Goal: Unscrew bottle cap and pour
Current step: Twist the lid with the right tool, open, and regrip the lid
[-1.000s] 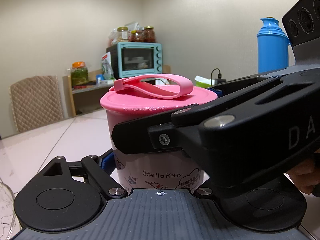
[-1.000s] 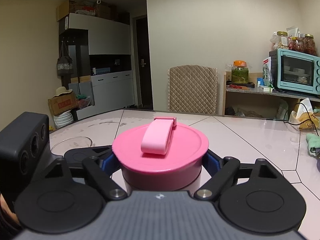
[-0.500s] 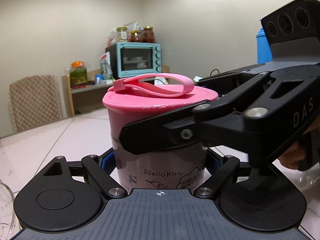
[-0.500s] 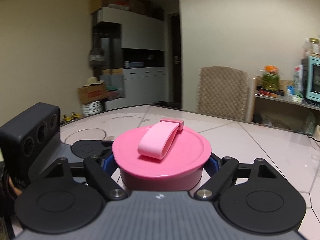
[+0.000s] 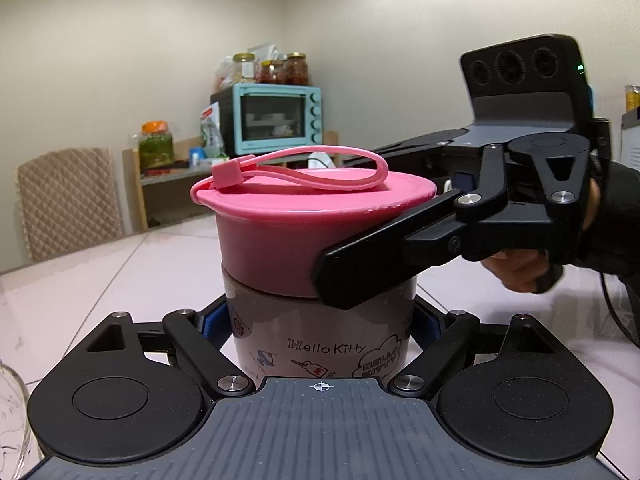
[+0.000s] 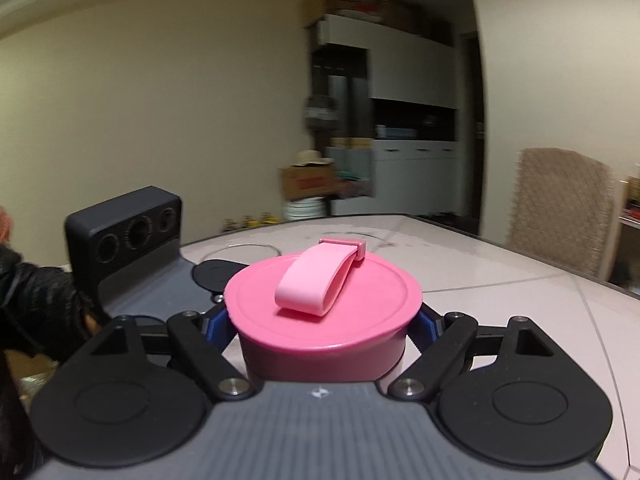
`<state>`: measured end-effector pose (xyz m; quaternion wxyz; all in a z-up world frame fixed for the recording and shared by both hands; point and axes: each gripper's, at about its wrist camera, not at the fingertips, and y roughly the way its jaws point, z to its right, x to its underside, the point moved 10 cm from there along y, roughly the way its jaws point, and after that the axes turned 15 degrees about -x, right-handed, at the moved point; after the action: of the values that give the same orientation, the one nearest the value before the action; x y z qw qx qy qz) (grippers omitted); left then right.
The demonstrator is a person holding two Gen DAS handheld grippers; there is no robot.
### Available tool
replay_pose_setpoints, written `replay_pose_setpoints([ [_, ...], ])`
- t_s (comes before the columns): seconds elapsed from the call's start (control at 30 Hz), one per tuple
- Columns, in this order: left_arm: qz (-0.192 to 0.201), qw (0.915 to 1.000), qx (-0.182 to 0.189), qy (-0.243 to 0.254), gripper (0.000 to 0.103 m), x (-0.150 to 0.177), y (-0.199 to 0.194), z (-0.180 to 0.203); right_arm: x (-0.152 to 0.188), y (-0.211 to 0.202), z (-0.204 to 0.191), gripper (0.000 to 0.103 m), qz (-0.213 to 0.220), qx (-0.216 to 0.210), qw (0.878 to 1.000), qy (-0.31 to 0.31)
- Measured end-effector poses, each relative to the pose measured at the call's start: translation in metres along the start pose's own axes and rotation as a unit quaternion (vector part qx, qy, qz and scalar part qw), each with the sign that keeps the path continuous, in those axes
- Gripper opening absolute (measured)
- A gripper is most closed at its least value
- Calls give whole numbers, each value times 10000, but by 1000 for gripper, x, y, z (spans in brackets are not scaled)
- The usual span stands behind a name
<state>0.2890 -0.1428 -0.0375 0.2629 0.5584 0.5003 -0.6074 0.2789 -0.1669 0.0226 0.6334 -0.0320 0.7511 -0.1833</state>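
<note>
A Hello Kitty bottle (image 5: pixel 320 344) stands on the pale table, its body clamped between the blue pads of my left gripper (image 5: pixel 320 320), which is shut on it. Its wide pink cap (image 5: pixel 304 216) with a looped strap (image 6: pixel 316 280) sits on the neck, slightly tilted. My right gripper (image 6: pixel 323 320) is shut on the cap's skirt from the side. In the left wrist view its near finger (image 5: pixel 372 268) crosses the cap's lower edge, and a dark-sleeved hand (image 5: pixel 520 268) holds it.
A clear glass (image 5: pixel 12 412) stands at the left gripper's near left. A glass bowl rim (image 6: pixel 240 250) lies further back on the table (image 6: pixel 500 264). A padded chair (image 6: pixel 568 208) is at the far edge. A teal oven (image 5: pixel 276 122) and jars sit on a shelf behind.
The right gripper has swung leftward around the bottle while staying shut on the cap, so its view now faces the cabinets. The left gripper and bottle body have stayed still.
</note>
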Motion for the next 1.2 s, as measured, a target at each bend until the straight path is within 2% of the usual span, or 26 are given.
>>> replay_pose_setpoints([
  [0.17, -9, 10000, -17, 17, 90, -1, 2, 0, -4, -2, -1, 86, 2, -362, 9993, -111],
  [0.2, -12, 10000, -19, 13, 90, 0, 1, 1, -5, -2, -2, 87, 16, -297, 9995, -46],
  [0.27, -17, 10000, -23, 8, 90, 0, -1, 4, -8, 0, -2, 92, 35, -67, 9999, 118],
  [0.47, -13, 10000, -25, 15, 90, 0, -1, 4, -11, -13, -7, 96, 168, 671, 9971, 310],
  [0.67, 4, 10000, -6, 4, 90, 0, 0, 0, -11, -18, -15, 97, 381, 1585, 9850, 574],
  [0.83, 10, 10000, 3, 1, 90, -1, 0, -2, -6, -18, -24, 98, 671, 2227, 9698, 739],
  [0.93, 13, 10000, 8, -5, 90, -1, 0, -3, -2, -11, -25, 98, 760, 2477, 9625, 806],
  [1.2, 9, 10000, 2, 0, 90, -1, 0, -2, 10, -2, -14, 98, 622, 2958, 9487, 932],
])
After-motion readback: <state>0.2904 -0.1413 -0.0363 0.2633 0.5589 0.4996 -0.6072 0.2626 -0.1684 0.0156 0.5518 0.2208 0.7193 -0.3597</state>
